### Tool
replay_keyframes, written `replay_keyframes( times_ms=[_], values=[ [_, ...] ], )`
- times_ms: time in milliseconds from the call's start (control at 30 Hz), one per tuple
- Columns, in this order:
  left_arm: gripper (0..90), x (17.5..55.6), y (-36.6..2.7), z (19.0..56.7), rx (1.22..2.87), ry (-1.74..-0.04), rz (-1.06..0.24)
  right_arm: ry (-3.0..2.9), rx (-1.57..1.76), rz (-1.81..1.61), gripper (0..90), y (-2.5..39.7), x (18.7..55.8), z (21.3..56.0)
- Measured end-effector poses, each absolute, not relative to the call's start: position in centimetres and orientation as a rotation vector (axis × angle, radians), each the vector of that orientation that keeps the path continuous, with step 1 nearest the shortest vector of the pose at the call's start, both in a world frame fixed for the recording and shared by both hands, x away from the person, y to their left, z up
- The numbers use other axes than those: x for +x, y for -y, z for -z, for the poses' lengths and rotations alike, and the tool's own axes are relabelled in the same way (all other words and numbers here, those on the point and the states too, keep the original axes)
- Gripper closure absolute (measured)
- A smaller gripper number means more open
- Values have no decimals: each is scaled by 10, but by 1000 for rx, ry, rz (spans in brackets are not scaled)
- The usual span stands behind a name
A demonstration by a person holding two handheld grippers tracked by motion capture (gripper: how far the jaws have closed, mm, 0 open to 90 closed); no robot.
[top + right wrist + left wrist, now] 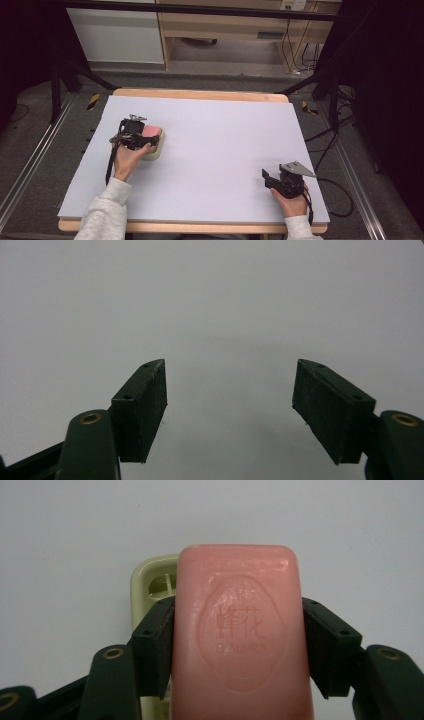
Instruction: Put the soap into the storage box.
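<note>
Fingers [159, 645] of left gripper [134, 134] clamped on both long sides of pink soap bar [240, 635], over cream soap dish [150, 582] at nine o'clock on surface [215, 150]. Best lowered level, centred on dish, then released. Right gripper [280, 181] at five o'clock, fingers spread wide, idle.

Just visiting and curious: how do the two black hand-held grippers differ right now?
The left gripper is shut on a pink rectangular soap bar over a cream plastic soap dish; the right gripper is open, holding nothing. The left sits farther up the table, the right near its front edge. Both have black jaws.
</note>
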State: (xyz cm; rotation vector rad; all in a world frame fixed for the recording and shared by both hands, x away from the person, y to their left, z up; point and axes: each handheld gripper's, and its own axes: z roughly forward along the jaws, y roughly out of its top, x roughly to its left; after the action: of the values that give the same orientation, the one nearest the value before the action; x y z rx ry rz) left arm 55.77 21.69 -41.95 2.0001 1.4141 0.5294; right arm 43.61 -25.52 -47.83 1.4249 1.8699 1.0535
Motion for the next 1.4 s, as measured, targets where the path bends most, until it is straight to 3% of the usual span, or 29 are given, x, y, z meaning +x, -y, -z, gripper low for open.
replay_keyframes(
  times_ms=[1400],
  values=[
    [373, 572, -220, 448, 2026, -1492, -521, -1869, 1425, -1050, 291, 255, 436, 479]
  ],
)
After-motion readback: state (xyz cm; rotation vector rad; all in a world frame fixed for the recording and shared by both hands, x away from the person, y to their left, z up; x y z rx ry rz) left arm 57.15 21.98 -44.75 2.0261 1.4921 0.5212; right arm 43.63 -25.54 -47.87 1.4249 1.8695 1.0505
